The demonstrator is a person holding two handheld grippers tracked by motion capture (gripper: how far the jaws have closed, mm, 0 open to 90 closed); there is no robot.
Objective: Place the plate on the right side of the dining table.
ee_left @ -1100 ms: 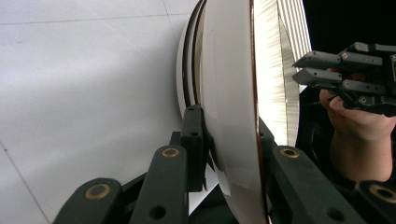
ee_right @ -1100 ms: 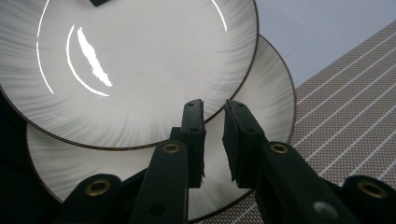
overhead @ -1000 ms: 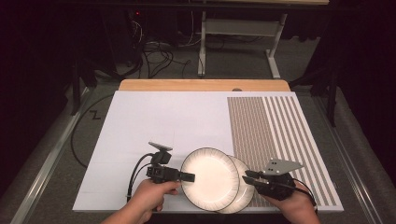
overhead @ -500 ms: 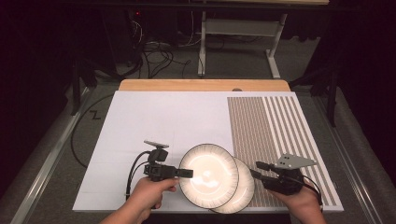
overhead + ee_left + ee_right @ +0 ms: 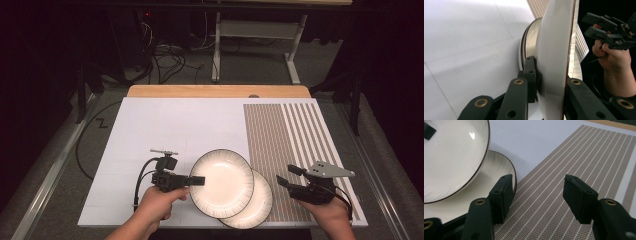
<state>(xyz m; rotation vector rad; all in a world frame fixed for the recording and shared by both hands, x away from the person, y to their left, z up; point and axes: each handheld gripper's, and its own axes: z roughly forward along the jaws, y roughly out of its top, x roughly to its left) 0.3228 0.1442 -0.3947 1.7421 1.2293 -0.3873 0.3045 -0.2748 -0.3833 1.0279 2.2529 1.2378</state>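
Your left gripper (image 5: 197,180) clamps the top plate (image 5: 222,183), lifted off the lower plate (image 5: 260,202); your right gripper (image 5: 289,177), jaws just opening and empty, has let go, leaving placement.

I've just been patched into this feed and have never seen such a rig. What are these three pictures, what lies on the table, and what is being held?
There is no robot arm: a person holds a two-jaw gripper in each hand. The high view looks down from above; each gripper view looks along that gripper's own black jaws. On the white table top with its striped mat lie two white plates. The left gripper is clamped on the rim of the upper plate, which overlaps the lower plate. The right gripper holds nothing: its jaws have just been opening and stand beside the lower plate's rim, over the mat.
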